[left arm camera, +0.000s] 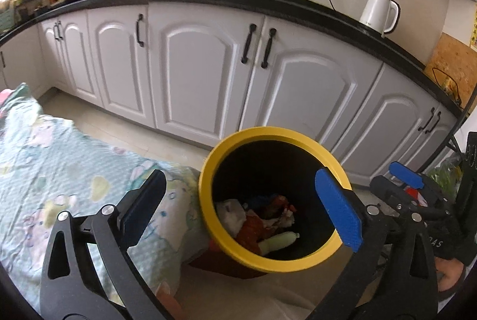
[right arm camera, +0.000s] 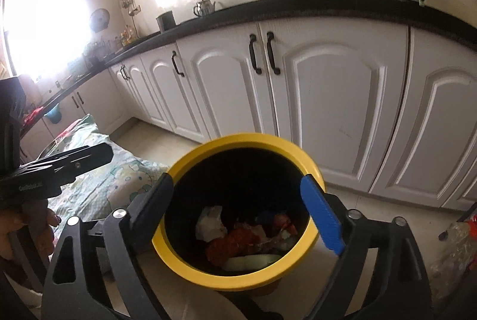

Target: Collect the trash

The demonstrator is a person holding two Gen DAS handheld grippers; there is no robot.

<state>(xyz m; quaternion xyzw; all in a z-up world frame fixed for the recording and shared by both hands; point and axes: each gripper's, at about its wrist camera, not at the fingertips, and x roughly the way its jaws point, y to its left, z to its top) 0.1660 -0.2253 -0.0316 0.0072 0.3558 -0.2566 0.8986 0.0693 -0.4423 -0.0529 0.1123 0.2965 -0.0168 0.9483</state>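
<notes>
Left wrist view: my left gripper (left arm camera: pixel 241 209) hangs over the yellow-rimmed bin (left arm camera: pixel 301 138), jaws spread wide with nothing between them. The trash (left arm camera: pixel 256 226) lies at the bottom of the bin. My right gripper (right arm camera: pixel 241 212) is also above it, jaws wide apart and empty. A patterned cloth (left arm camera: pixel 59 159) lies just beside the bin.
</notes>
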